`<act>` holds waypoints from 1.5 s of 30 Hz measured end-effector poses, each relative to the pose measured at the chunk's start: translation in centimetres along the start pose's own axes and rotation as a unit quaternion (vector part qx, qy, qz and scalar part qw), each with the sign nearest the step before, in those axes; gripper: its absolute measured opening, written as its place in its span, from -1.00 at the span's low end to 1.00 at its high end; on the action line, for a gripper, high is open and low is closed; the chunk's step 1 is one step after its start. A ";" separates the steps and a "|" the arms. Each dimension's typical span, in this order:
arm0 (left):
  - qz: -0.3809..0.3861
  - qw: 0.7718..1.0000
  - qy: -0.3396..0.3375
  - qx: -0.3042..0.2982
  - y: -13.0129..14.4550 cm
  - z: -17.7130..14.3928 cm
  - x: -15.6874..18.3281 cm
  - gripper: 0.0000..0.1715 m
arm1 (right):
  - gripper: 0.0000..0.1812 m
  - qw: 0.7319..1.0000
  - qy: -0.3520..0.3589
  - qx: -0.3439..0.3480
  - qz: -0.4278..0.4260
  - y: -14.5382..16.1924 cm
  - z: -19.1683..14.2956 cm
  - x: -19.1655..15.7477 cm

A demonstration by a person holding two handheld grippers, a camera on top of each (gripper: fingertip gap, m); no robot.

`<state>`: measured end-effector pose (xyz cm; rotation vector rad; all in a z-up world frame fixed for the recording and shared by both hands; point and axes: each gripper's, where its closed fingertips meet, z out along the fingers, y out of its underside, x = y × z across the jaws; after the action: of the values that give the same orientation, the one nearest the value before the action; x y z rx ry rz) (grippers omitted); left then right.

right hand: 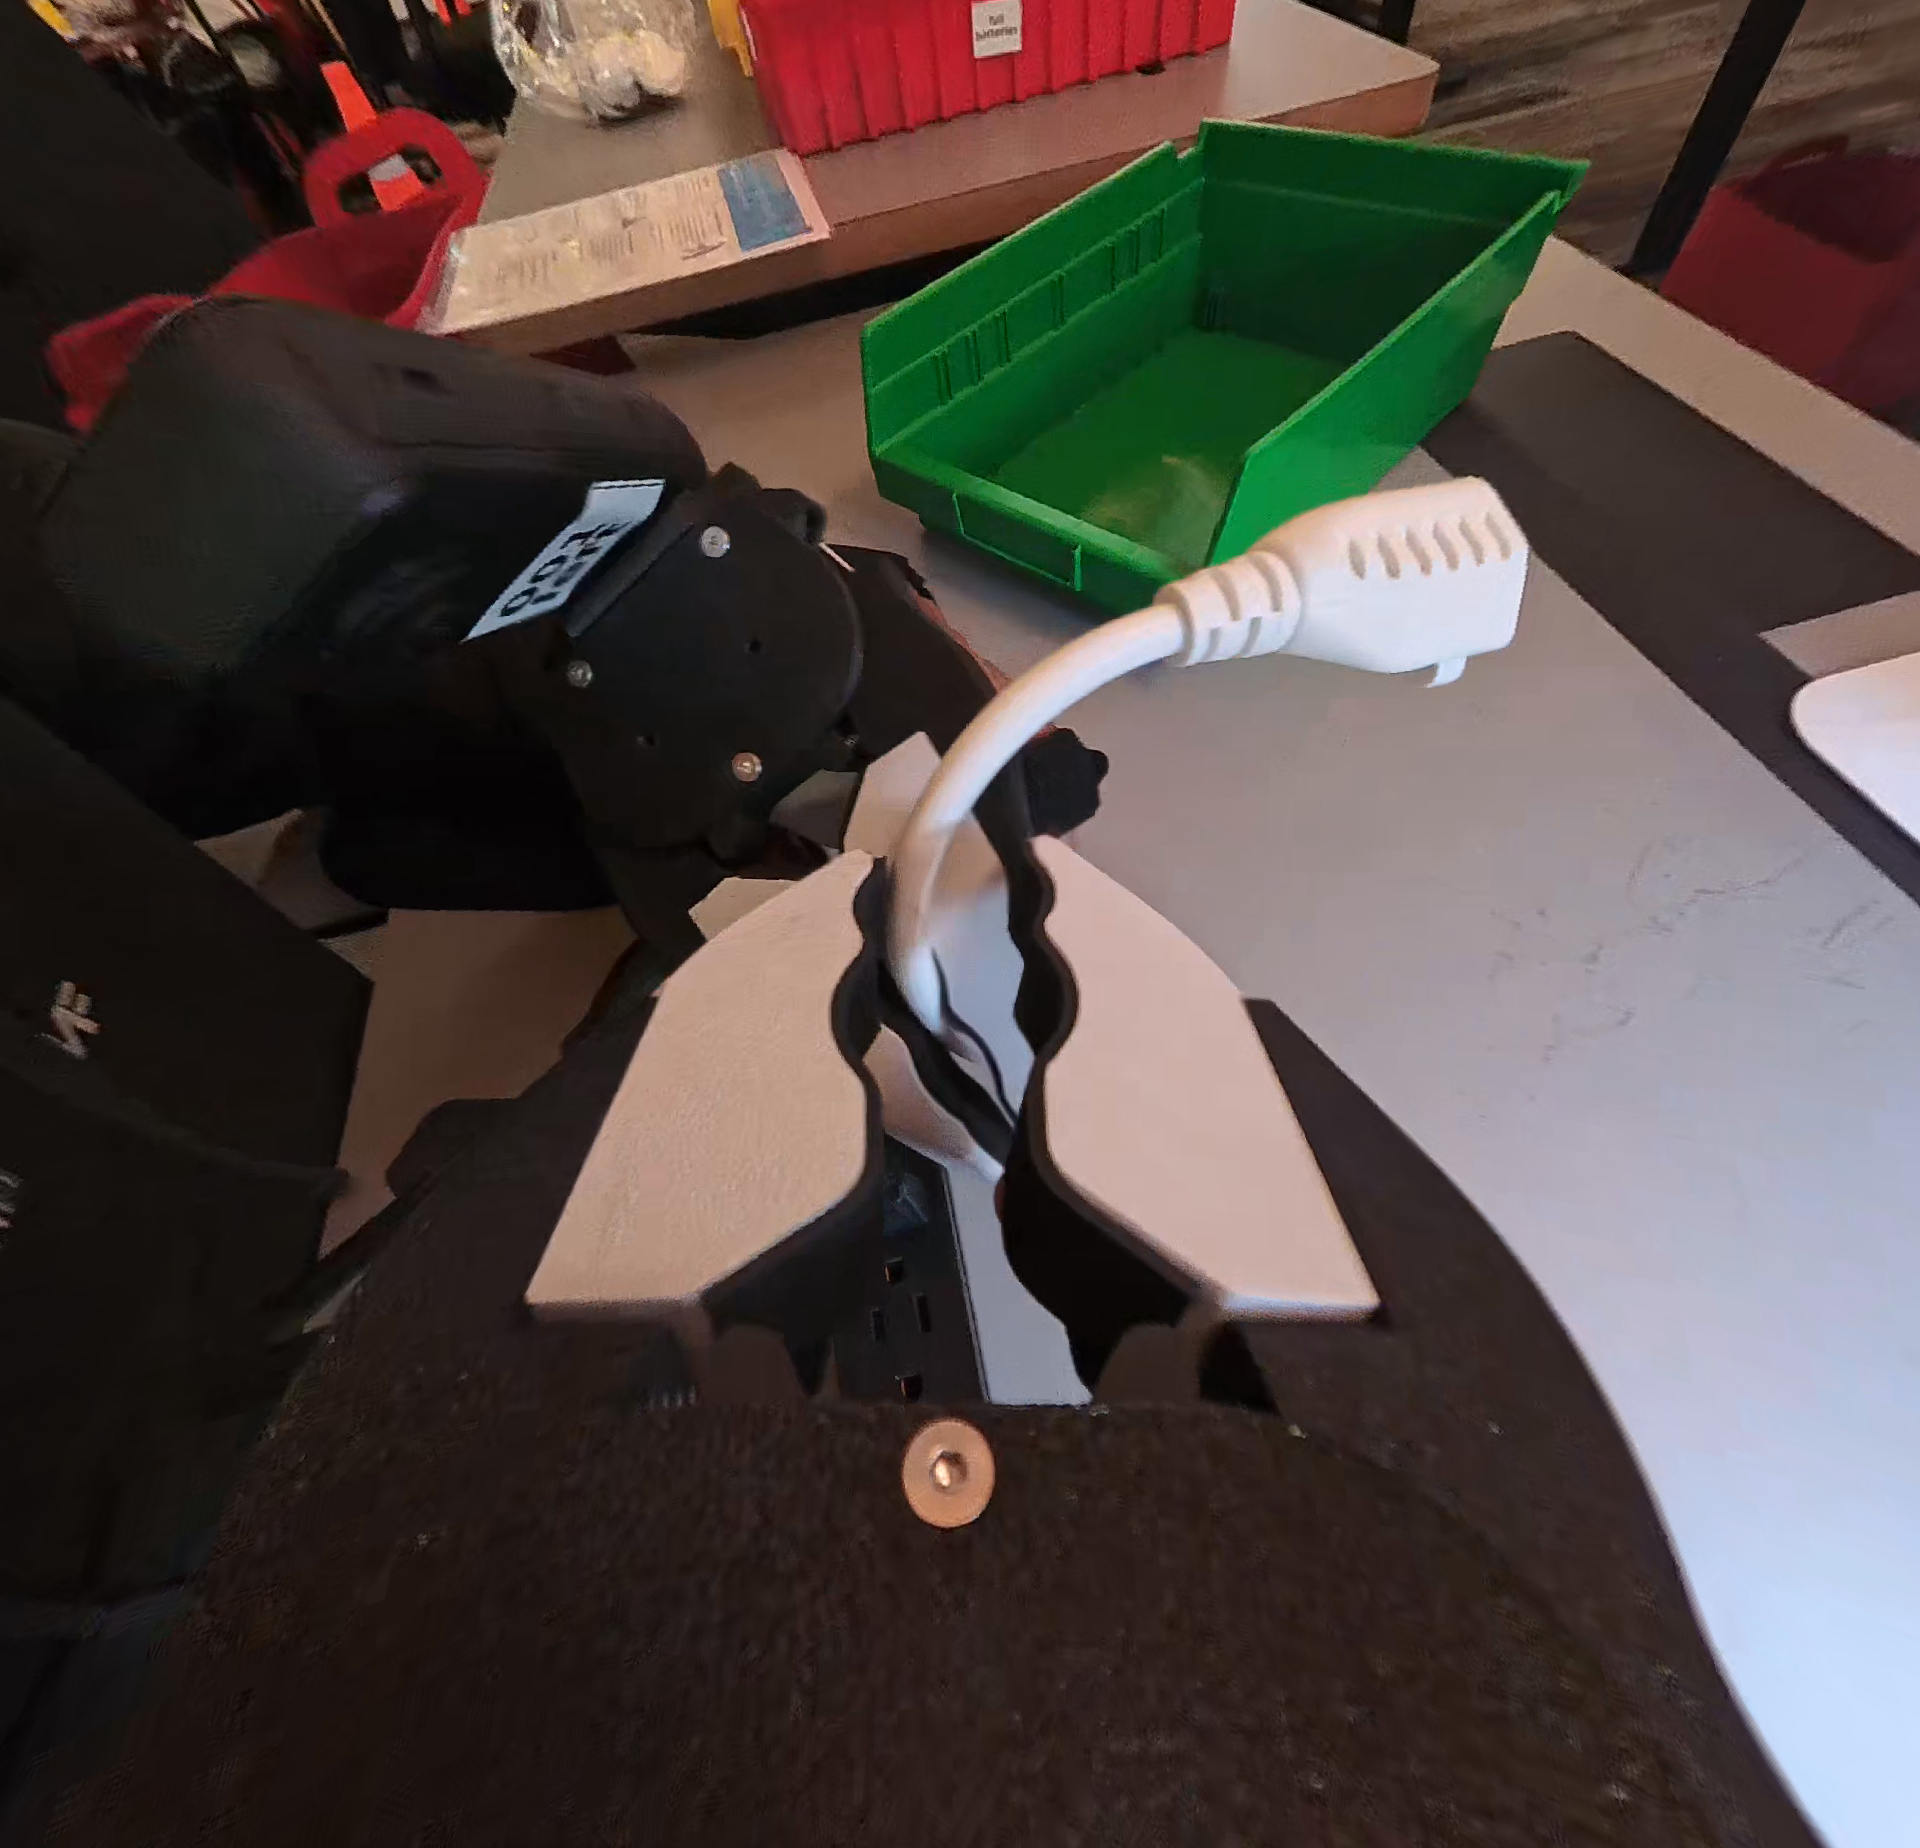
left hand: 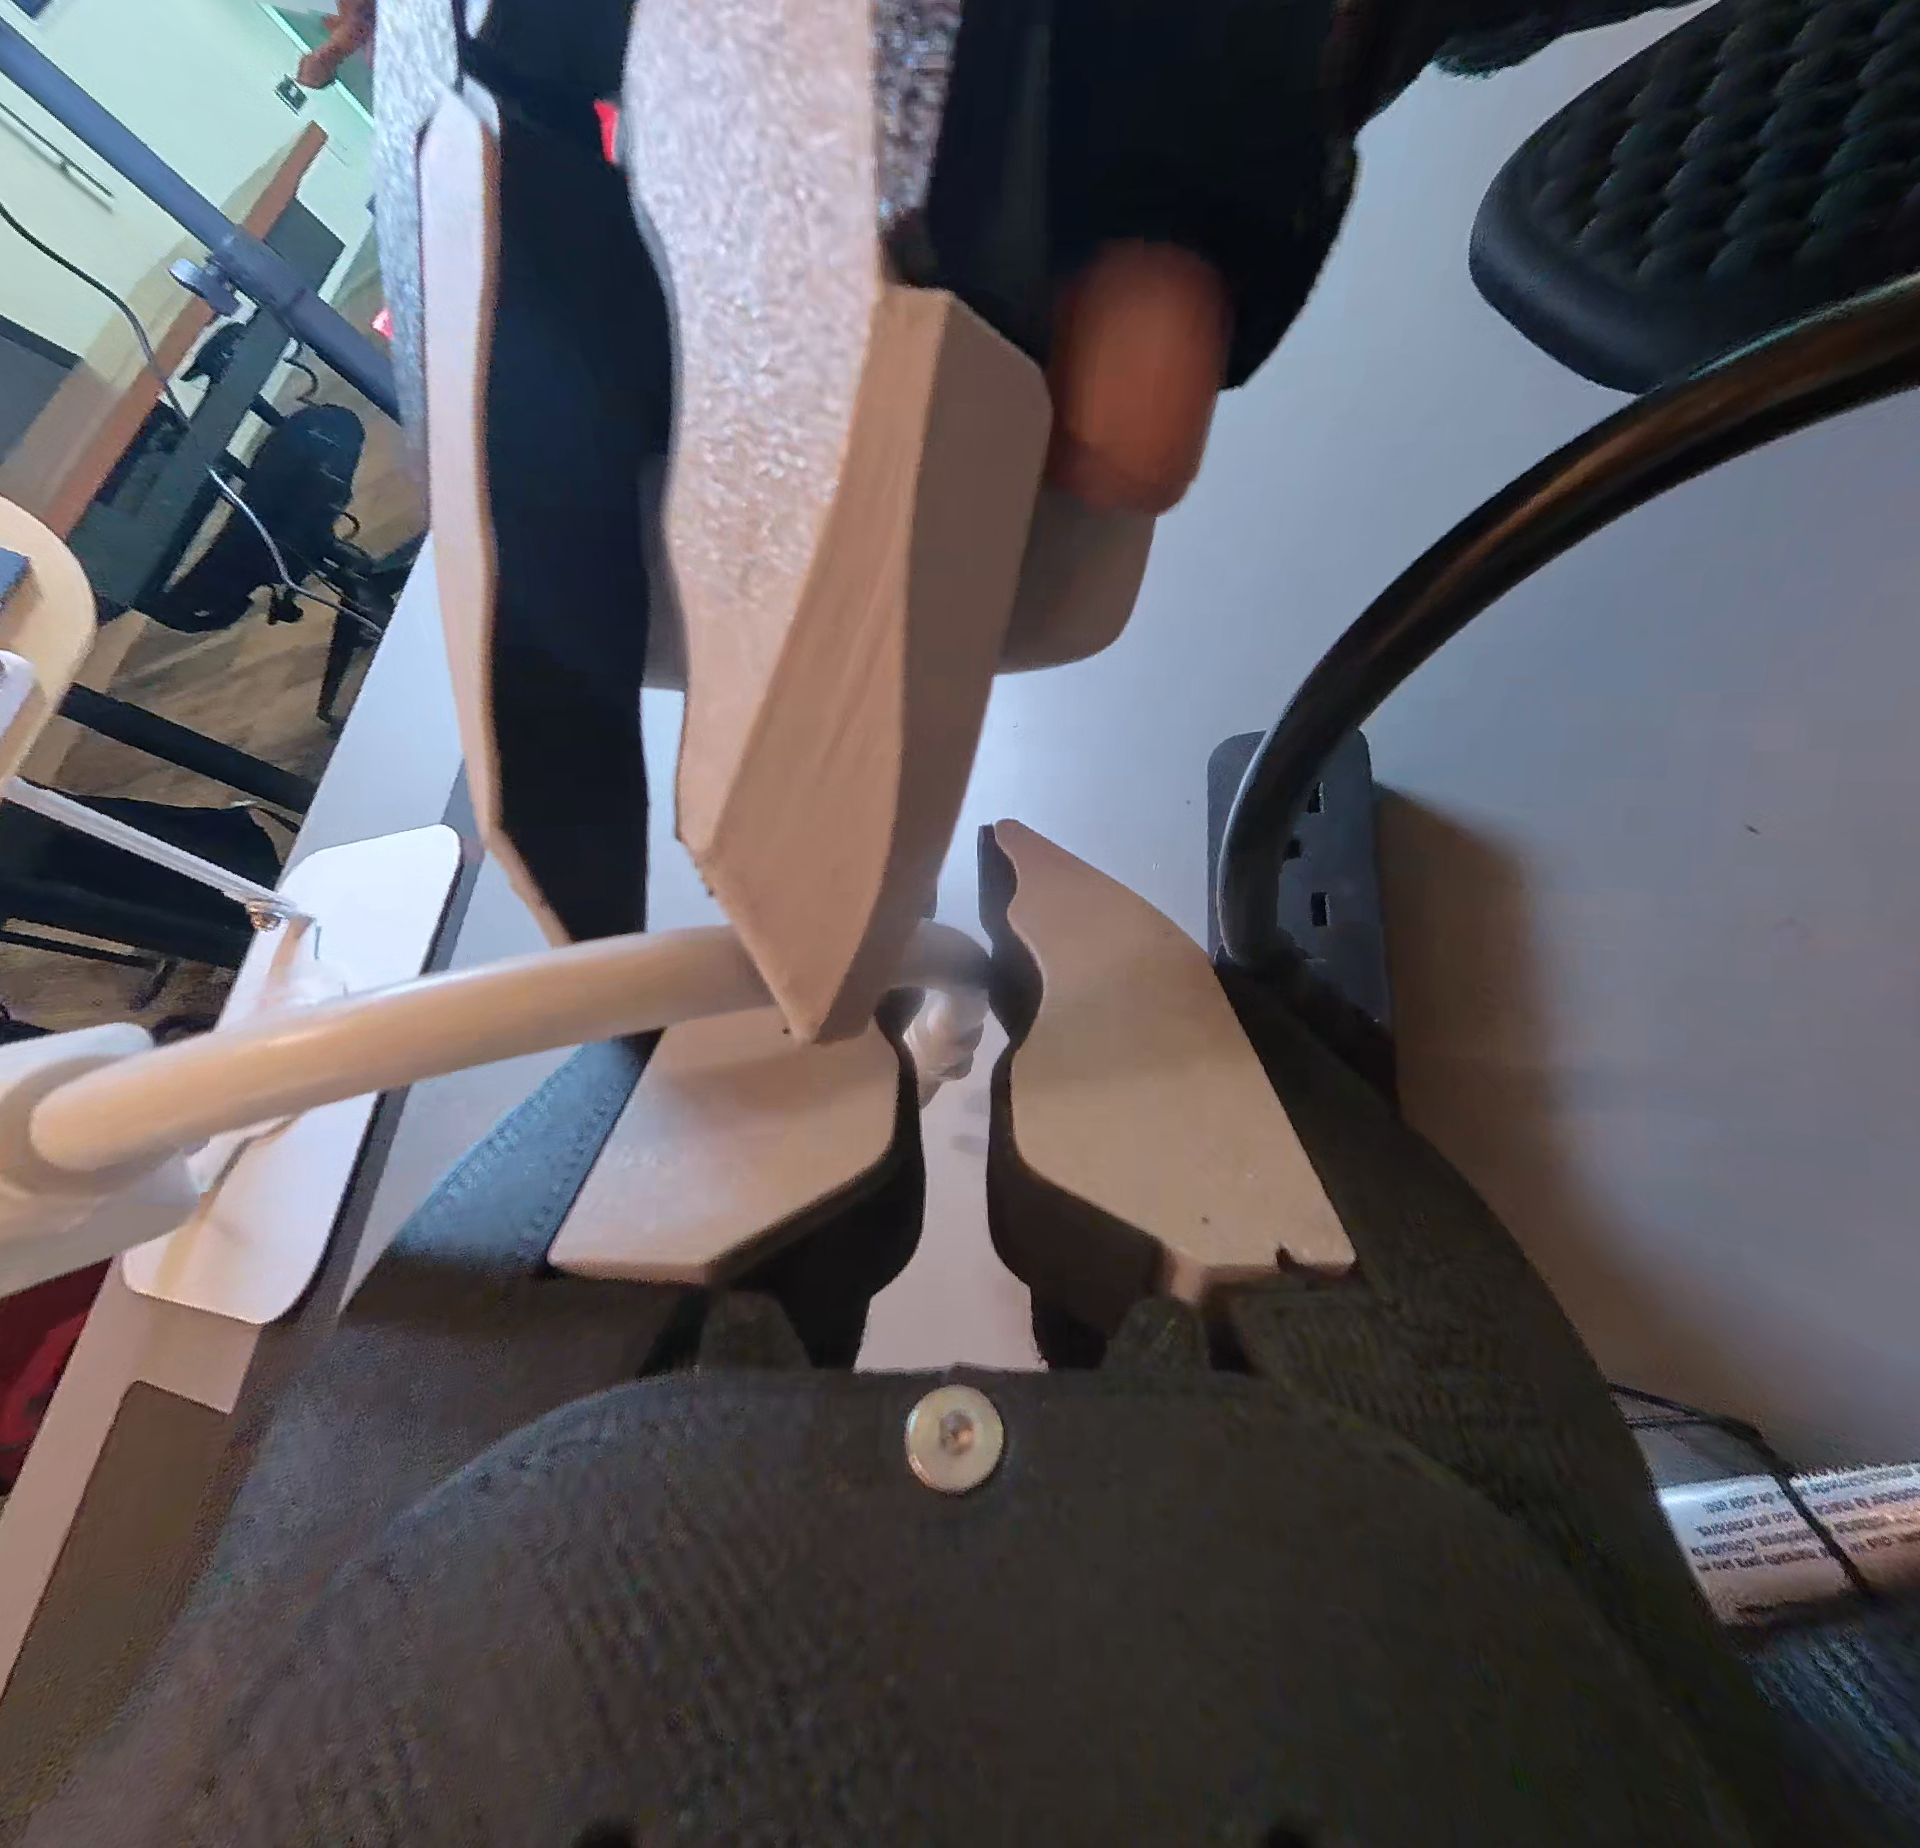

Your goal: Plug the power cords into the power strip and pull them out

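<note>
A short white power cord (right hand: 1039, 697) arcs up from between my right gripper's (right hand: 951, 925) fingers to its white socket end (right hand: 1382, 593), which hangs in the air. My right gripper is shut on the cord's plug end (right hand: 935, 1102), just above the black power strip (right hand: 904, 1310). In the left wrist view my left gripper (left hand: 945, 977) is nearly closed on the white cord (left hand: 940, 1019) at its fingertips. The right gripper's fingers (left hand: 810, 655) come down from above onto the same spot. The power strip (left hand: 1309, 842) lies just right of my left fingers, with its thick black cable (left hand: 1455, 572) arching over.
An empty green bin (right hand: 1195, 385) stands on the grey table (right hand: 1455, 967) behind the cord. A red bin (right hand: 987, 22) sits on a farther table. A black chair seat (left hand: 1714, 157) is at the upper right of the left wrist view. A person's hand (left hand: 1132, 385) holds the right gripper. The tips of one gripper are about 7 cm away from the tips of the other.
</note>
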<state>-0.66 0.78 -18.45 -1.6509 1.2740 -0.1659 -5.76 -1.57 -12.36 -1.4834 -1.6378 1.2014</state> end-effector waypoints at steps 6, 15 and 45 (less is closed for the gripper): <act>-0.029 0.999 0.022 0.012 0.1 0.4 0.6 -0.91 | -0.87 1.000 0.002 0.020 -0.006 0.0 -0.1 -0.3; -0.206 0.967 0.070 0.132 -1.8 -3.2 -2.1 -0.46 | -0.88 0.992 0.101 0.078 0.012 -2.0 -11.2 3.7; -0.264 0.953 0.083 0.119 2.7 -2.5 -1.2 -0.95 | -0.97 0.825 0.506 -0.251 -0.032 9.9 -29.5 29.7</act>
<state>-4.50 0.34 -18.76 -1.7561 0.8604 -0.7678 19.29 33.36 -13.42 -1.8625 -1.2089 -0.1846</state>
